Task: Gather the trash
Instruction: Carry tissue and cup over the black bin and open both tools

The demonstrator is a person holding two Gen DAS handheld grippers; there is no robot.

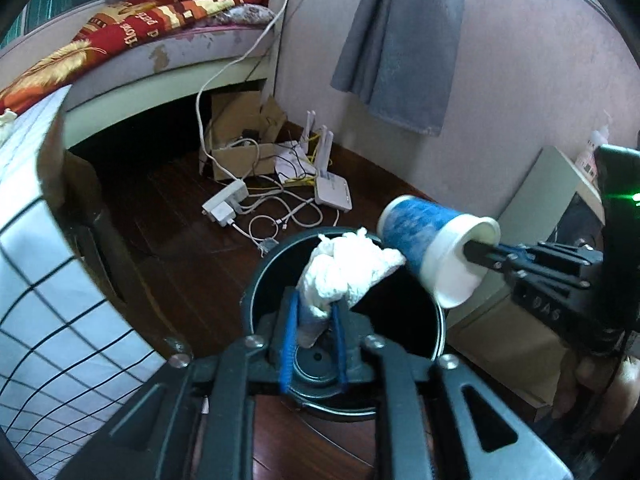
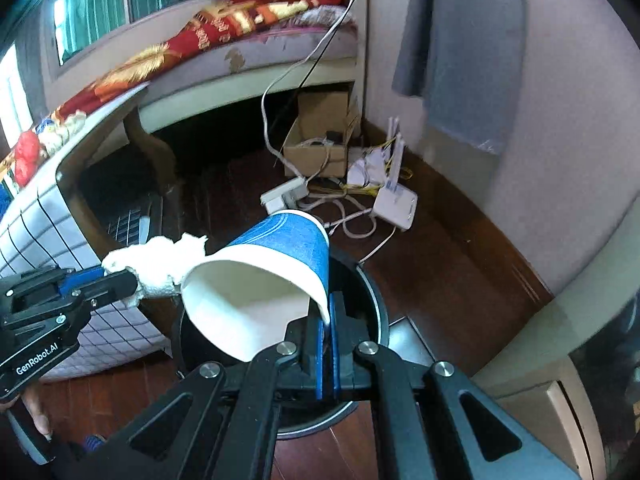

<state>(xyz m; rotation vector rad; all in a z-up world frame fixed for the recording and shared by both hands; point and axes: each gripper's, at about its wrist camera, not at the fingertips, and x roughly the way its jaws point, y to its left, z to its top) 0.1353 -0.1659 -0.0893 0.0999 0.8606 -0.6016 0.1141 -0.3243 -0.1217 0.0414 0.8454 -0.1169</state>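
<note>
Tissue (image 1: 344,268) clamped in left gripper (image 1: 316,312), cup (image 2: 264,276) pinched by its rim wall in right gripper (image 2: 326,320); both over the bin (image 1: 438,320). Risk: cup sits near the bin's edge and could bounce out on release.

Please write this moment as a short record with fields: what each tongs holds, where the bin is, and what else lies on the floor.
left tongs: shut on the crumpled white tissue, held over the bin
right tongs: shut on the rim of the blue paper cup, cup tipped on its side above the bin
bin: dark, round, open top, on the wooden floor below both tongs
trash in bin: cannot tell
floor behind bin: white router, power strip with tangled cables, cardboard box
</note>
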